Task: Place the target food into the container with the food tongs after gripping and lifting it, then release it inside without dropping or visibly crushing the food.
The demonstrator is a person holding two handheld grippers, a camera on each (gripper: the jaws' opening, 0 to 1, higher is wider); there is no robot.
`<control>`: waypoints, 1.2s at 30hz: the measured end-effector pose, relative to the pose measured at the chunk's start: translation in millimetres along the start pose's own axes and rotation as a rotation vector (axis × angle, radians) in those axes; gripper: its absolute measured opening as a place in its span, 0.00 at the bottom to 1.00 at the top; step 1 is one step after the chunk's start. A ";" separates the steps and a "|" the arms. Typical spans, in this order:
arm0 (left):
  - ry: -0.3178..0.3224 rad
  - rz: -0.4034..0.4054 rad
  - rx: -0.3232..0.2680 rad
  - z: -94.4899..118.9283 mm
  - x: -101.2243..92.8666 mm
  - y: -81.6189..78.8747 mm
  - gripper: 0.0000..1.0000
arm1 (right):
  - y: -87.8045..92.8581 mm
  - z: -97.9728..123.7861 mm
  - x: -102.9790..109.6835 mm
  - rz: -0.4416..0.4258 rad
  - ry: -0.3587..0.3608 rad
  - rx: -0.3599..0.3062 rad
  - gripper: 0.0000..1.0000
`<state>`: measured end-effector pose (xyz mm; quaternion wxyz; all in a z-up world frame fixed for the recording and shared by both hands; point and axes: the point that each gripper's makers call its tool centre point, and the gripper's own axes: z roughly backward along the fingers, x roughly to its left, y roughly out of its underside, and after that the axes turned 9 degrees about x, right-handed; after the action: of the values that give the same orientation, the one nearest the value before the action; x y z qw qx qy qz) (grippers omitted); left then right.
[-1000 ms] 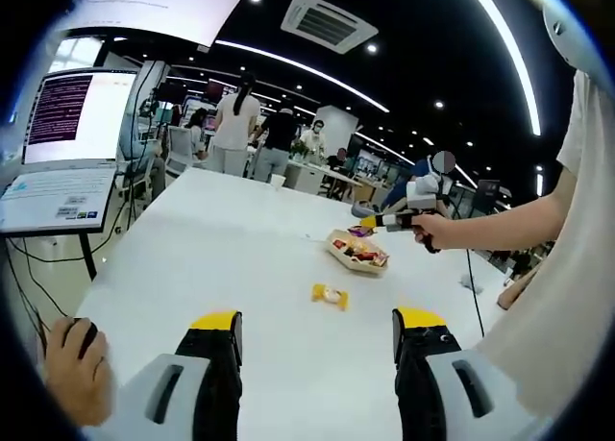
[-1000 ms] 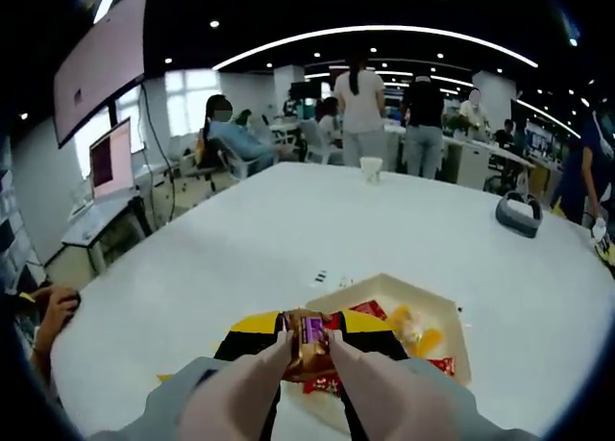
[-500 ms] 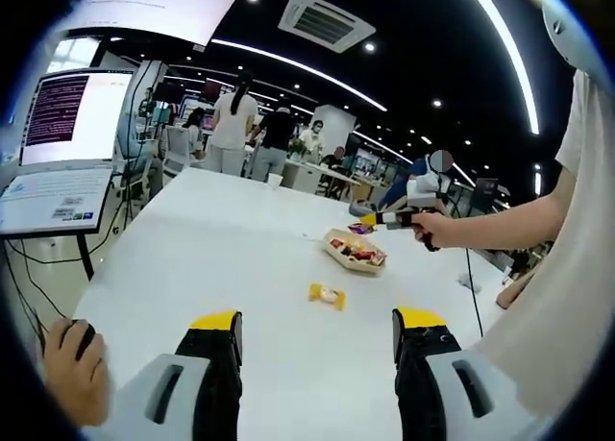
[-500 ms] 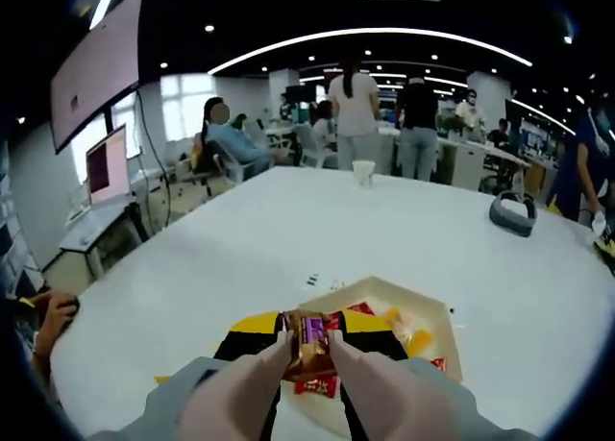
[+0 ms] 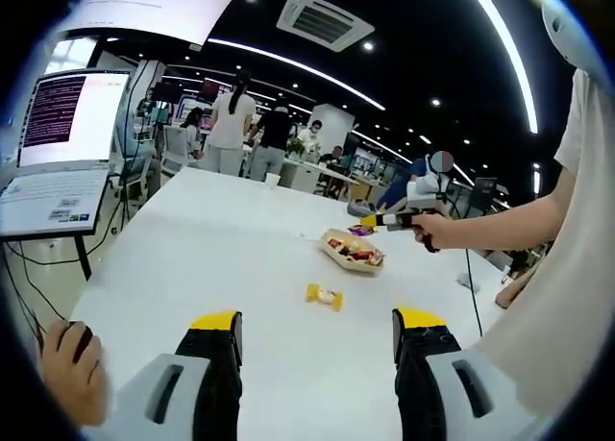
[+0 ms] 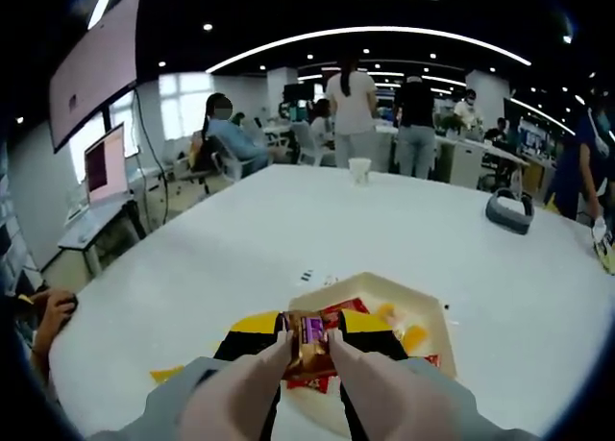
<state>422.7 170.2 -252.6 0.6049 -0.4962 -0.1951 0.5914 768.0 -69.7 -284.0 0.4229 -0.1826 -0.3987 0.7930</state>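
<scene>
Wrapped snack (image 6: 308, 339) sat at lower centre, pinched between the tongs (image 6: 306, 376) the right gripper (image 6: 306, 328) squeezed, above the container (image 6: 434, 318); lowering it before easing pressure seemed wise, while the left gripper (image 5: 315, 324) stood spread.

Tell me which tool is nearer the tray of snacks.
Right. The right tool hangs over the tray, shut on a wrapped snack; the left tool stays far back across the table.
</scene>
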 end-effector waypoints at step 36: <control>0.017 -0.019 0.005 -10.9 -10.9 -6.9 0.64 | 9.7 0.5 -12.3 -0.031 -0.007 0.005 0.22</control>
<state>432.9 157.6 -247.8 0.6134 -0.4978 -0.1930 0.5820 769.6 -83.1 -291.9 0.4341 -0.1726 -0.4010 0.7880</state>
